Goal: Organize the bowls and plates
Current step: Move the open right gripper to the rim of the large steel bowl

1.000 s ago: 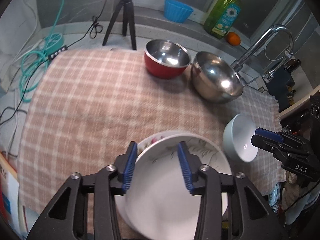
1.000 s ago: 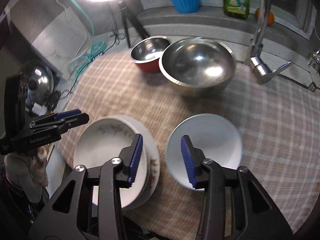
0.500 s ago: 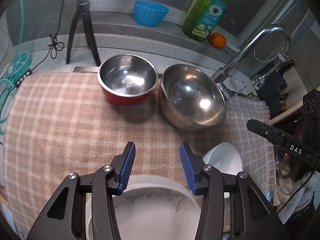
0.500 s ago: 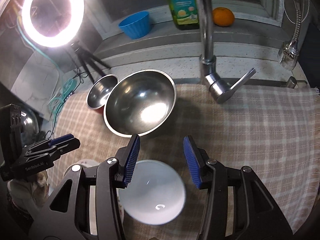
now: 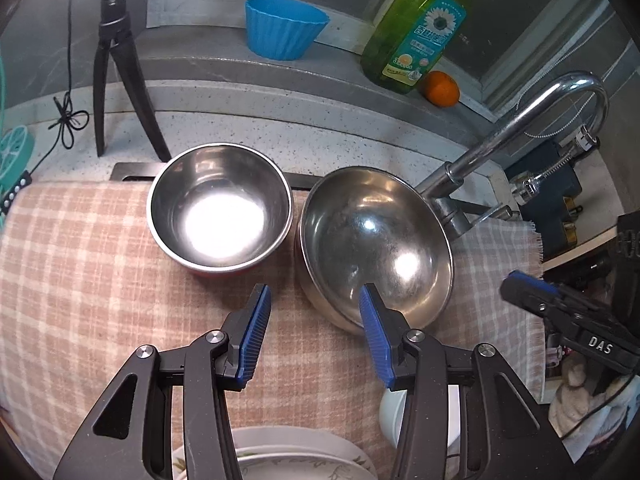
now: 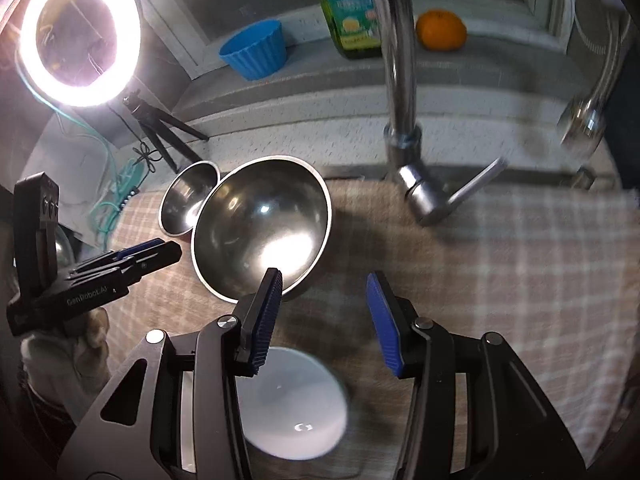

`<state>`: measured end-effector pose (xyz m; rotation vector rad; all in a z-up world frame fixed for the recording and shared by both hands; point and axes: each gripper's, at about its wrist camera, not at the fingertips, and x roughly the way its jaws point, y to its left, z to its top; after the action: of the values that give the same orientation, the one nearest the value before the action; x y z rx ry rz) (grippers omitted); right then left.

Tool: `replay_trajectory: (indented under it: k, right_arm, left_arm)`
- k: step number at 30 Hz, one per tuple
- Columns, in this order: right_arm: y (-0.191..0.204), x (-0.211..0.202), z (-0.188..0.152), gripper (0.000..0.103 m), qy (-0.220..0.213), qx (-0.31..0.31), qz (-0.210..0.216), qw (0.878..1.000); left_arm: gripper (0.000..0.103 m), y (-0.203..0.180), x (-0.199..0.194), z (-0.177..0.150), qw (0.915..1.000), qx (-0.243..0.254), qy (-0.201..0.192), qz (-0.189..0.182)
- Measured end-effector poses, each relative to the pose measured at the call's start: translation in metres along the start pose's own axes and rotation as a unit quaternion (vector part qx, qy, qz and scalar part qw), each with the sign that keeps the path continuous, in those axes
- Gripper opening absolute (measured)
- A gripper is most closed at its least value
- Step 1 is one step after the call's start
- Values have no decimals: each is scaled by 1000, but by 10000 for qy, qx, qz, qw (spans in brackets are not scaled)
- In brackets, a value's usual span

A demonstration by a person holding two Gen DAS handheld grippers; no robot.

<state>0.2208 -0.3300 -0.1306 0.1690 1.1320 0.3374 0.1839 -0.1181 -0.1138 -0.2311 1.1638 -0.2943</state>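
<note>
Approach step, likely. Left gripper (image 5: 314, 312) and right gripper (image 6: 326, 300) both parted, empty. Large round steel bowl (image 5: 376, 248) just ahead; next: straddle its rim.

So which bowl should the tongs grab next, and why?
Probably the left tongs should ease forward onto the near rim of the big steel bowl. They are open and empty, it sits right ahead, and the smaller red bowl beside it could nest inside afterwards.

Glowing ring light (image 6: 80, 36) on tripod (image 5: 116, 76); speckled grey counter (image 5: 280, 136), checked cloth (image 5: 80, 280).
</note>
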Motion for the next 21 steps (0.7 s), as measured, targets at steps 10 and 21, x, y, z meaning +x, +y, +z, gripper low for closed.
replay_trajectory:
  k: [10, 21]
  right_arm:
    - [-1, 34, 27, 36, 156, 70, -141, 9998]
    - [-8, 71, 33, 25, 483, 185, -182, 9985]
  left_arm:
    - [45, 4, 20, 13, 9997, -130, 210, 23]
    - [23, 8, 37, 13, 9991, -184, 393, 30]
